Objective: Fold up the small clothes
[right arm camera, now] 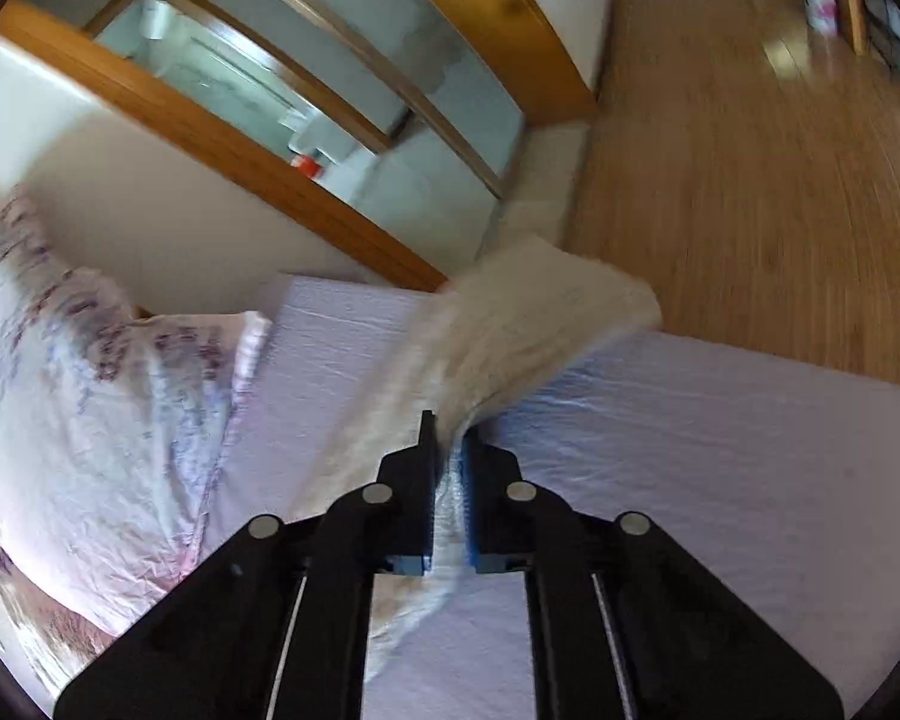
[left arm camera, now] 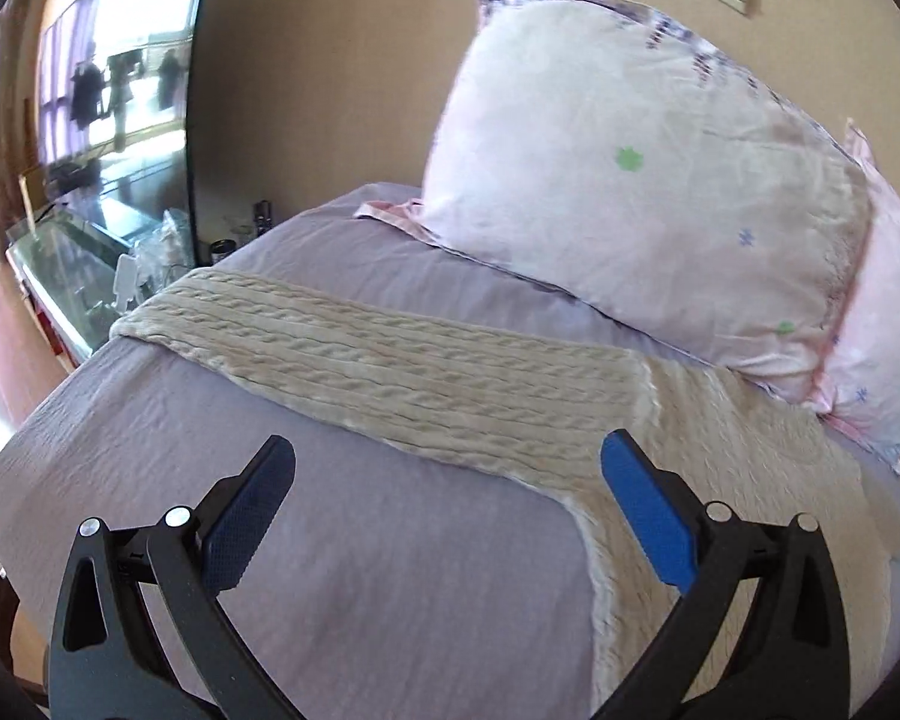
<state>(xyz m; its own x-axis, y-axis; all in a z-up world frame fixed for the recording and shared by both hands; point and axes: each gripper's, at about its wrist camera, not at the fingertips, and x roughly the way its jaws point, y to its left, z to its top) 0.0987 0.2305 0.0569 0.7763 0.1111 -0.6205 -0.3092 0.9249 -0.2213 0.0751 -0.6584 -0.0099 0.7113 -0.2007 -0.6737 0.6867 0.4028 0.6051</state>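
Observation:
A beige cable-knit garment (left arm camera: 402, 372) lies spread across the lilac bed sheet (left arm camera: 390, 570), one long part running left to right and another running down toward me on the right. My left gripper (left arm camera: 447, 468) is open and empty, hovering above the sheet just in front of the knit. My right gripper (right arm camera: 450, 438) is shut on a part of the same beige knit (right arm camera: 522, 312), which lifts off the bed and flaps up and away, blurred by motion.
Two pale floral pillows (left arm camera: 648, 192) lean against the wall at the head of the bed. A glass-topped bedside stand (left arm camera: 72, 264) with small items and a large mirror (left arm camera: 114, 72) stand at the left. A wooden floor (right arm camera: 750, 150) and a wood-framed glass door (right arm camera: 306, 96) lie beyond the bed.

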